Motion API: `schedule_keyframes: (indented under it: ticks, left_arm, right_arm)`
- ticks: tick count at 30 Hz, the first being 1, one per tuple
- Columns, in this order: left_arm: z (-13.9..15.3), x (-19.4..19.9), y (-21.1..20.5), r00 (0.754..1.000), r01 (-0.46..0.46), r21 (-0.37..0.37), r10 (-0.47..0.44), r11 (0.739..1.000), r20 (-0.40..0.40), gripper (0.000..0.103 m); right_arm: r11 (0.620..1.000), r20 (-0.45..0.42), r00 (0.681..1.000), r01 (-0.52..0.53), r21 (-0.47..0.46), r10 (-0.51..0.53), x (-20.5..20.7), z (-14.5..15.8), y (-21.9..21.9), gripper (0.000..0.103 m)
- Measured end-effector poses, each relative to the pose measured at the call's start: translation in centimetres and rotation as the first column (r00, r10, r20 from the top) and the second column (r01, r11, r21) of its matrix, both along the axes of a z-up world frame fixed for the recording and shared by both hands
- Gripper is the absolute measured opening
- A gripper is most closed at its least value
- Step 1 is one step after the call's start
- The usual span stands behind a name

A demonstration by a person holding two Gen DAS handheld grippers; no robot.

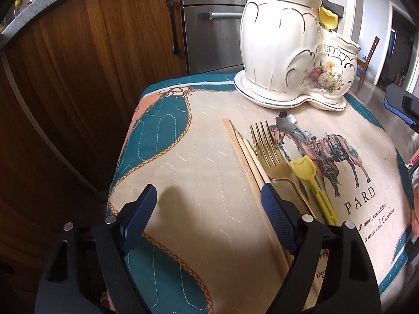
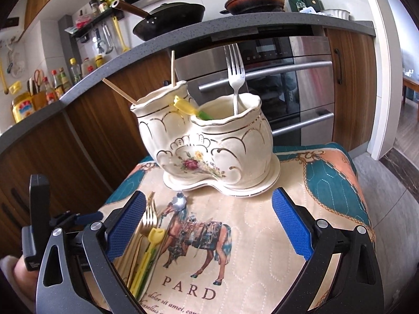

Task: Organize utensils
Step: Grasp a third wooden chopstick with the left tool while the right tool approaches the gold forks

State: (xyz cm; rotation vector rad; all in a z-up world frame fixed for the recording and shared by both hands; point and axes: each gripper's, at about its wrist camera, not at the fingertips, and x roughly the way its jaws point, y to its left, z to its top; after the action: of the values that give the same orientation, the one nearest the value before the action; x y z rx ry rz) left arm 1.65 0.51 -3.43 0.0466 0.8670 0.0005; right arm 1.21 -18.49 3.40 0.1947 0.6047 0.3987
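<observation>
A: What lies on the mat (image 1: 209,235)?

B: It is quilted cloth, cream in the middle with teal and peach borders, a printed horse (image 1: 337,154) and the letters PARD. Taking the horse as the mark and going left to right in the left wrist view: pale wooden chopsticks (image 1: 251,162), long and thin, lie furthest left of it. Next is a gold fork (image 1: 269,151) of shiny metal. A yellow plastic pick (image 1: 309,175) with a tulip-shaped head lies just beside the horse. A small silver flower-shaped end (image 1: 286,121) sits above the horse's head; what it belongs to I cannot tell.

A: And the holder (image 1: 288,52)?

B: Glazed cream ceramic with gold scalloped lines and painted flowers, two joined pots on a saucer base, beyond the horse. In the right wrist view it holds thin wooden sticks (image 2: 172,65), another yellow pick (image 2: 184,106) and a steel fork (image 2: 235,76); their lower ends are hidden inside.

A: The tools?

B: The left gripper (image 1: 209,219) stands wide apart, holding nothing; its right blue textured pad (image 1: 277,225) covers part of the chopsticks, so contact is unclear. The right gripper (image 2: 209,233) is spread wide over the horse, empty; its left pad (image 2: 125,225) hides the lower utensil handles.
</observation>
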Motion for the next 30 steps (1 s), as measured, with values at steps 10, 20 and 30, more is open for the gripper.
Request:
schedule_keyframes:
  ticks: [10, 20, 30]
  left_arm:
    - [0.1, 0.8, -1.0, 1.000, 0.026, 0.030, -0.026, 0.999, -0.012, 0.047]
    - [0.3, 2.4, -2.6, 0.995, 0.065, 0.067, -0.060, 0.996, -0.075, 0.021]
    - [0.3, 2.4, -3.6, 0.994, 0.083, 0.073, -0.077, 0.994, -0.077, 0.007]
  right_arm:
    - [0.999, 0.005, 1.000, -0.014, -0.031, 0.014, -0.1, 0.0, 0.6, 0.096]
    - [0.997, -0.010, 0.999, -0.034, -0.064, 0.034, -0.1, -0.3, 1.3, 0.096]
    - [0.991, -0.058, 0.995, -0.090, -0.103, 0.084, -0.2, -0.7, 2.1, 0.096]
